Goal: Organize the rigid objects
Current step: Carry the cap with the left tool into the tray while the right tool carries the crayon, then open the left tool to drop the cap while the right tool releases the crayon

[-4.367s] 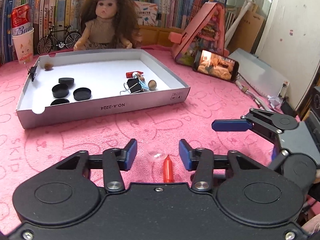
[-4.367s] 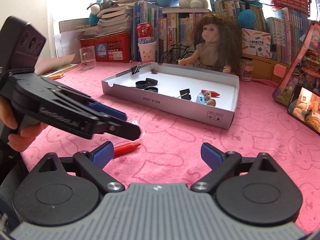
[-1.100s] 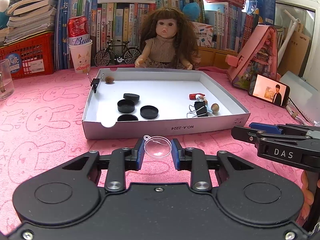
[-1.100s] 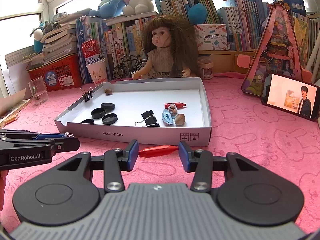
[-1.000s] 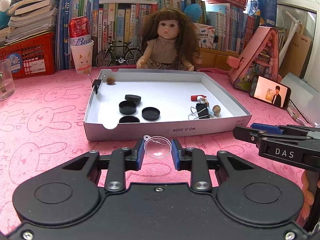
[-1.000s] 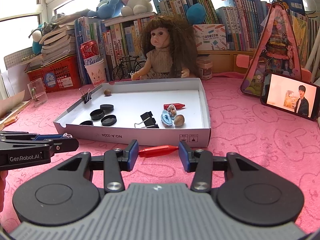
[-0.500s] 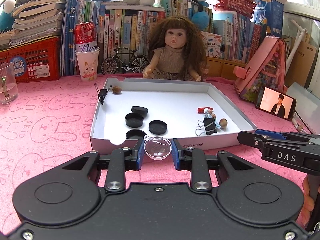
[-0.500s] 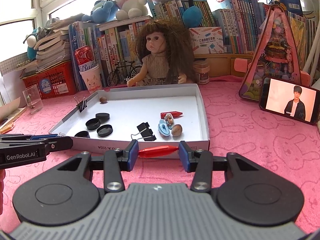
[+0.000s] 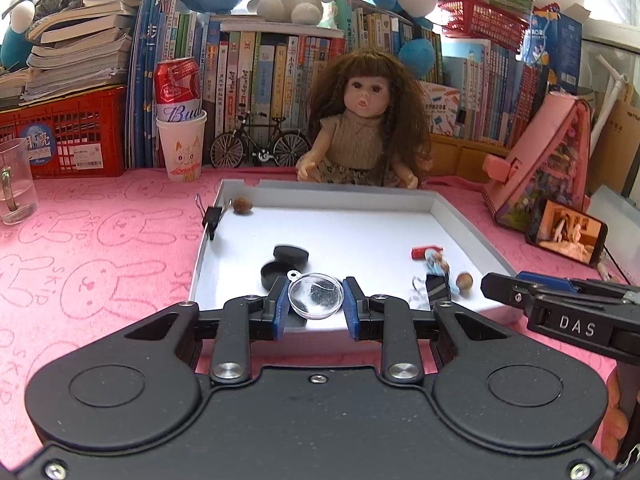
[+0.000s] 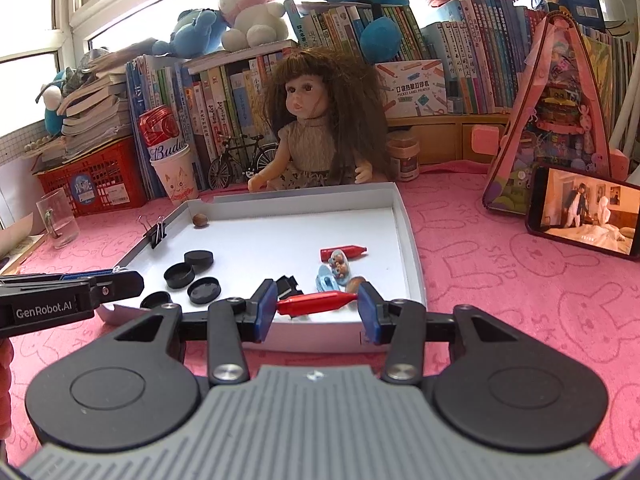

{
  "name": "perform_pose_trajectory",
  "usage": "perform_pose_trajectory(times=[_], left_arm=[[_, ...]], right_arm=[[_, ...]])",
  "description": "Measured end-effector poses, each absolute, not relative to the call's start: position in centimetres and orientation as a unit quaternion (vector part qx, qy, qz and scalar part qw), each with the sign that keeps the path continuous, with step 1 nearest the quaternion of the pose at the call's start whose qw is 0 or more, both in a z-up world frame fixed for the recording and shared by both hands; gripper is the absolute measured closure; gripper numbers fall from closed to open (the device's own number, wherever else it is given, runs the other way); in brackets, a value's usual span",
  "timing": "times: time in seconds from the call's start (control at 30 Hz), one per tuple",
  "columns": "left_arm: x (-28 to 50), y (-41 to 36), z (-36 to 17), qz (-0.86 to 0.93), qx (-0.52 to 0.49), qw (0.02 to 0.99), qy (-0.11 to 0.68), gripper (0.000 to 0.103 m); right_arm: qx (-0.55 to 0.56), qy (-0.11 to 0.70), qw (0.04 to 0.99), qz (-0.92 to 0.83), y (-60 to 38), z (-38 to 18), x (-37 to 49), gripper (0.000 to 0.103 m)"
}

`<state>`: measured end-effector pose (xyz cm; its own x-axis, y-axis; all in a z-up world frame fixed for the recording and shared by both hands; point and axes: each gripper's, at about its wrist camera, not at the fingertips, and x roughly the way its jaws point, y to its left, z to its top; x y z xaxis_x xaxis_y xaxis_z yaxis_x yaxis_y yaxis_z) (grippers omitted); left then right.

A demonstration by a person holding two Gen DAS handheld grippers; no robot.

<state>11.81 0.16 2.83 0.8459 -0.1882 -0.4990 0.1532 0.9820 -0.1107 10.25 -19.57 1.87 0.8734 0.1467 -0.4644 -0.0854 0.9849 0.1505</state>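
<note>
Left wrist view: left gripper (image 9: 315,305) clamped on a clear plastic dome (image 9: 316,295) – round, see-through, small loop tab on its upper left rim, pinched by its sides between the blue pads (image 9: 282,306). Dome is held over the near edge of the white tray (image 9: 444,210), which sits on the pink bunny-print cloth (image 9: 100,264). In the tray: black caps – two clearly visible near the near-left corner, (image 9: 291,254) and (image 9: 274,274), more hidden behind the dome; one nut (image 9: 242,205) at the far-left corner, a second nut (image 9: 464,281) near the right edge; one red crayon (image 9: 427,252); one black binder clip (image 9: 437,288) beside it. A second binder clip (image 9: 212,217) is clipped on the tray's left wall. The right gripper (image 9: 560,304) enters from the right, over the tray's near-right corner.

Right wrist view: right gripper (image 10: 318,307) closed on a red crayon (image 10: 318,304) – held crosswise, pointed tip toward the right pad, over the tray's (image 10: 404,216) near edge. Counted here: four black caps (image 10: 204,290), two red crayons including the held one, the other (image 10: 344,252) lying inside; two nuts; two binder clips; one small blue figure piece (image 10: 328,282). Left gripper (image 10: 120,282) at the tray's near-left corner – grip not readable from this side. Doll (image 10: 316,128) sits past the tray's far edge.
</note>
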Motion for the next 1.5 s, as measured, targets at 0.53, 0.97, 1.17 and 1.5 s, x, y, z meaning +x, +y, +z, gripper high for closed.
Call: perform_pose_trajectory(times=[0.53,0.97,1.17,1.5], left_arm=[[17.0,0.6,2.8,-0.068,-0.062,0.961,0.261,0.077],[20.0,0.7,2.6,-0.066,-0.074,0.958,0.269,0.077],[21.1,0.5,2.6,-0.069,-0.082,0.956,0.274,0.077],[23.9,-0.2,3.2,-0.071,-0.078,0.955,0.276,0.077]], right_arm=[[0.085,0.251,0.963,0.054,-19.4,1.8,14.5,0.053],[0.106,0.258,0.959,0.055,-19.3,2.0,17.5,0.053],[0.120,0.268,0.955,0.052,-19.7,1.8,18.8,0.053],[0.112,0.276,0.953,0.052,-19.6,1.9,21.2,0.052]])
